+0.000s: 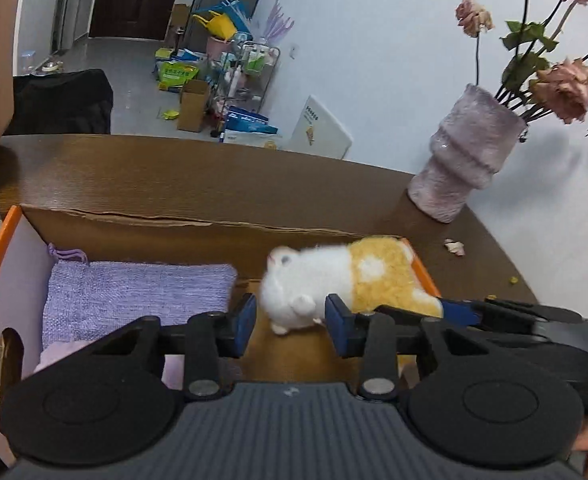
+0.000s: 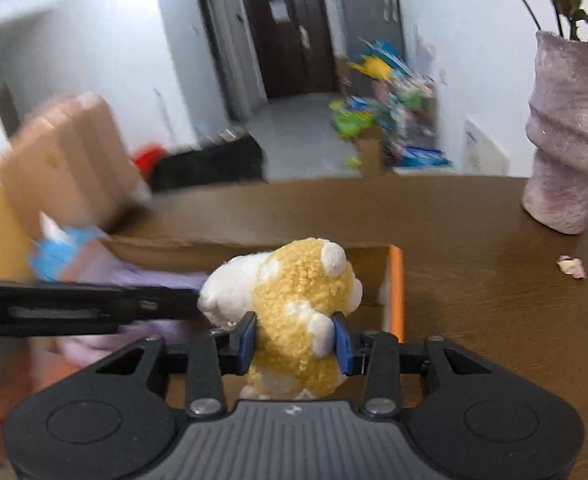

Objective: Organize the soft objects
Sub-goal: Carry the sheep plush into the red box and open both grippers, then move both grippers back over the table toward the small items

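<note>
The blue-padded fingers of the right gripper press into the yellow flank of a plush toy, narrowed and dimpling its fleece; the left gripper brackets the toy's white head, fingers partly closed, though motion blur leaves it unclear whether they actually pinch it or merely flank it. The yellow-and-white toy hangs above the right end of an open cardboard box on the brown counter, beside a folded lilac knit cloth already lying in the box's left half. The chief risk is a shallow hold: the right grip takes mostly pile and stuffing, and a quick swing could let the toy slip and land on the orange rim or outside the box. Two grippers pulling apart might also stretch it or twist it loose. Further out, a mauve vase of dried flowers stands near the box's right end, where a wide sweep of the right gripper could tip it.
</note>
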A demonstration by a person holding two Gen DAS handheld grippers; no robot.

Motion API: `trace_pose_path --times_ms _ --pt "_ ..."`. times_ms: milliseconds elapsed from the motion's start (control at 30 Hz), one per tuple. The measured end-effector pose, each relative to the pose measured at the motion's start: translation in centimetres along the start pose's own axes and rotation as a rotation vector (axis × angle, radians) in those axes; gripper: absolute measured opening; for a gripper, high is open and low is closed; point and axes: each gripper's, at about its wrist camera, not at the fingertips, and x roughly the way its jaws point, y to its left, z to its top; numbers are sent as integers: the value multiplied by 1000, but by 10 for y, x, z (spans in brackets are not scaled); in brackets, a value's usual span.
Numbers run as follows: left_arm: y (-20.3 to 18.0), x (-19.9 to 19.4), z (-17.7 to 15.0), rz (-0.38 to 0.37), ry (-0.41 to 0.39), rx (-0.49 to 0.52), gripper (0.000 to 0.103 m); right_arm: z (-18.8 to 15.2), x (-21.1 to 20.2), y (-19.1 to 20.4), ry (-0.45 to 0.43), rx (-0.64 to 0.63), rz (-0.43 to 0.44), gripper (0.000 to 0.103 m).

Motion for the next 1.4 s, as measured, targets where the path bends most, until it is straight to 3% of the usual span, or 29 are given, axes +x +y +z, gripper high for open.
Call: trace_pose_path --times_ms 67,167,333,433,567,767,933,1167,1400 --pt "-1 -4 -3 11 -16 34 38 -1 12 8 22 -51 -53 46" --pt "0 -13 -5 43 -43 75 40 -2 9 16 -20 -103 -120 60" --pt "-1 -51 3 86 -76 116 41 10 -17 21 -77 -92 -144 63" --pt "-3 -88 8 111 -124 143 44 20 -48 24 -112 -103 -142 64" --pt "-6 -144 6 135 -178 171 55 23 -113 33 -174 -120 -153 74" --pt "-12 -220 -27 201 -277 214 63 4 -194 44 -286 -107 -144 78" --pt "-16 -275 -108 246 -379 289 74 -66 -251 69 -403 -125 -97 80" --pt "-19 -331 -236 194 -445 289 84 -203 -310 113 -516 -173 -43 88" --pt "-12 -370 -324 177 -442 198 89 -312 -333 146 -510 -136 -13 91"
